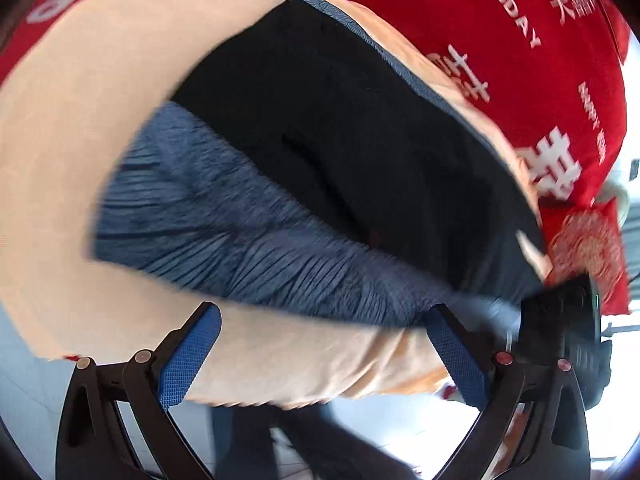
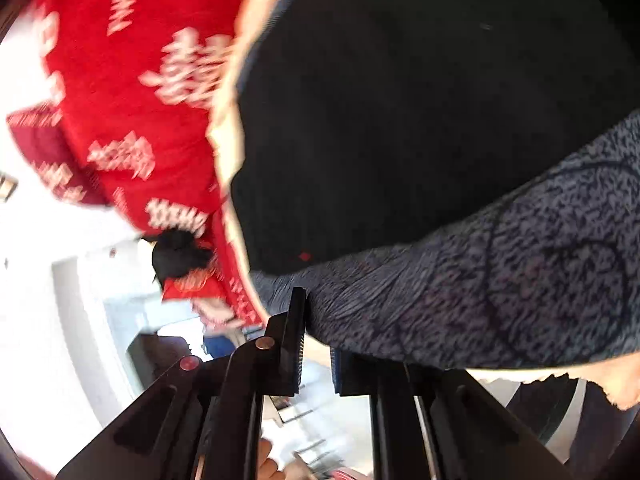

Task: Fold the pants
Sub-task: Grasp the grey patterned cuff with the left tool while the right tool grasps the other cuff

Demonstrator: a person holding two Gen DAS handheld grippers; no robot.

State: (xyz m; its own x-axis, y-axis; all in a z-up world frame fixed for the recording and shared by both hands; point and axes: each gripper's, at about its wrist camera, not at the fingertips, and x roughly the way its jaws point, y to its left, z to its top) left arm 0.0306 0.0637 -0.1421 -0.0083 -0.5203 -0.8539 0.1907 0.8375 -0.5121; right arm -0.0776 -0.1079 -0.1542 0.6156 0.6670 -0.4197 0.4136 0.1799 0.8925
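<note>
Pants [image 1: 320, 152] lie spread on a peach-coloured sheet [image 1: 80, 120], which covers a red bedspread [image 1: 500, 40] with white letters; the support looks like a bed. The garment is dark, almost black, and a blue-grey ribbed waistband [image 1: 224, 232] runs along the edge nearest to both cameras. In the left wrist view the long axis goes from this waistband up and to the right, away from the person, so the leg ends point to the far side of the bed; the ends themselves are not clear in the blur.

The right tongs [image 2: 316, 320] are nearly shut, and in the right wrist view their tips meet the corner of the waistband; the cloth seems pinched between them, though blur makes the exact hold uncertain. The left tongs [image 1: 324, 344] stand wide, with nothing between the blue pads [image 1: 188, 356], and they hang just before the waistband edge, over the sheet.

The step in hand seems to be the taking of the waistband, one corner for each hand. For the next move, the left tongs probably must go forward and close on the opposite end of the band, so that both corners can be lifted together without dragging the sheet.
</note>
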